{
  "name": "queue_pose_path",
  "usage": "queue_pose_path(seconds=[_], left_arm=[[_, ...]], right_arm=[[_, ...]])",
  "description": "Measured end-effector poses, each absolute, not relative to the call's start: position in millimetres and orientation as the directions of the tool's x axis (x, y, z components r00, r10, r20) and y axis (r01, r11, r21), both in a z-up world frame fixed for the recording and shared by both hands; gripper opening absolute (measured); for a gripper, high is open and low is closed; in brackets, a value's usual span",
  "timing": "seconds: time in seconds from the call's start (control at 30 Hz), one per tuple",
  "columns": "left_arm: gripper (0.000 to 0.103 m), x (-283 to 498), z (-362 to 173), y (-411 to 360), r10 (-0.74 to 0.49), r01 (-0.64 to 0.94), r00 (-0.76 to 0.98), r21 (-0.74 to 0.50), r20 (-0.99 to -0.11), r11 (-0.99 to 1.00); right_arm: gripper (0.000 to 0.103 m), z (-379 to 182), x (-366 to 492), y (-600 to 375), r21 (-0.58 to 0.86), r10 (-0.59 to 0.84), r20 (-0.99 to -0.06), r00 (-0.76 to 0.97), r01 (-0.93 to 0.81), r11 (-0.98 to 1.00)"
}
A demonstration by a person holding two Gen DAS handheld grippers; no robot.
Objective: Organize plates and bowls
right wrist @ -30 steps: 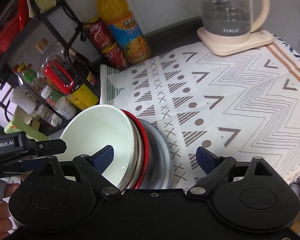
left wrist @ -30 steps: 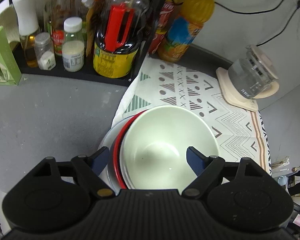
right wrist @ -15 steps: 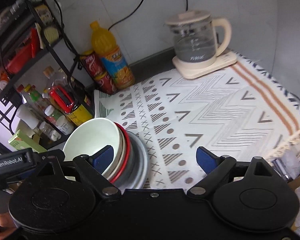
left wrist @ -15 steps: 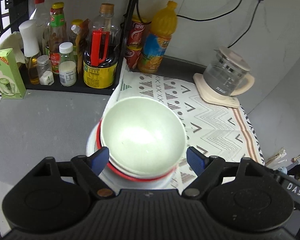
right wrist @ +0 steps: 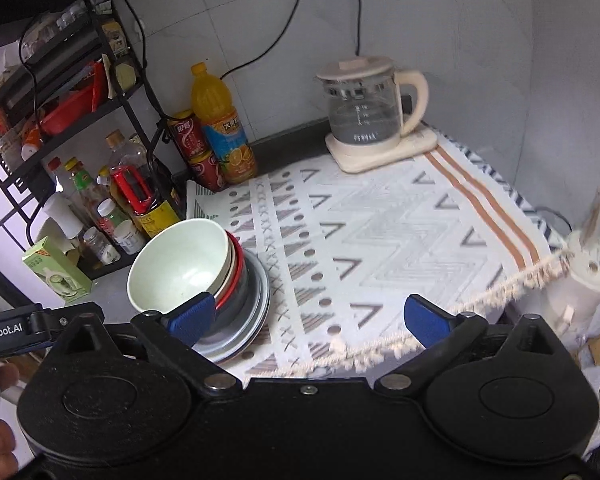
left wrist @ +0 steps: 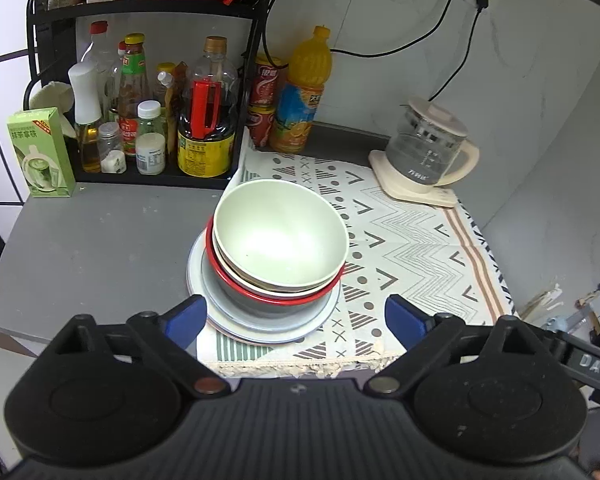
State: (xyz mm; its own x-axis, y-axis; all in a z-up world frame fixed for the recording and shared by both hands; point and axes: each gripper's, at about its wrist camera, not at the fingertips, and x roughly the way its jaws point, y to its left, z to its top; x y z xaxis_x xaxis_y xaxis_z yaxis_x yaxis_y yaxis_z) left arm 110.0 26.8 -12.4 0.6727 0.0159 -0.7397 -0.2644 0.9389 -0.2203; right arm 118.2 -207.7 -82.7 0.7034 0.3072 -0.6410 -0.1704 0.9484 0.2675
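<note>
A stack stands at the left edge of the patterned cloth [left wrist: 412, 240]: a pale green bowl [left wrist: 280, 236] on top, a red-rimmed dark bowl [left wrist: 268, 300] under it, and pale plates [left wrist: 260, 328] at the bottom. The stack also shows in the right wrist view, with the green bowl [right wrist: 180, 260] leaning left. My left gripper [left wrist: 296, 316] is open and empty, held back above the counter's front edge, in front of the stack. My right gripper [right wrist: 308, 316] is open and empty, to the right of the stack.
A black rack [left wrist: 152, 120] with sauce bottles stands at the back left, beside a green carton [left wrist: 40, 152]. Soda cans [left wrist: 264, 100] and an orange juice bottle [left wrist: 304, 92] stand behind the stack. A glass kettle [left wrist: 428, 152] is at the back right.
Both grippers have pulled back and up from the stack, which now looks smaller and farther. The stack has not moved.
</note>
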Motion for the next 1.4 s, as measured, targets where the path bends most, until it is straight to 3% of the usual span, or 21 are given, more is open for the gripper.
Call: queue_pose_path(seconds=[0.1,0.67,1.4], left_arm=[[0.103,104,-8,29,0.023,-0.243,0.696,-0.206,-0.717,0.948],[0.103,48,-2,67,-0.052,-0.119,0.756,-0.214,-0.653,0.970],[0.103,-34,-1,103,0.018,-0.088,0.783,-0.082,-0.621,0.993]], right_arm=[[0.103,-79,106,-211,0.305,0.310,-0.649,0.695,-0.137,0.943],[0.103,-60,27,-167,0.174,0.178,-0.557,0.811,-0.096,0.980],[0.102,-76,-57,-136,0.147,0.175,-0.484,0.857,-0.117,0.982]])
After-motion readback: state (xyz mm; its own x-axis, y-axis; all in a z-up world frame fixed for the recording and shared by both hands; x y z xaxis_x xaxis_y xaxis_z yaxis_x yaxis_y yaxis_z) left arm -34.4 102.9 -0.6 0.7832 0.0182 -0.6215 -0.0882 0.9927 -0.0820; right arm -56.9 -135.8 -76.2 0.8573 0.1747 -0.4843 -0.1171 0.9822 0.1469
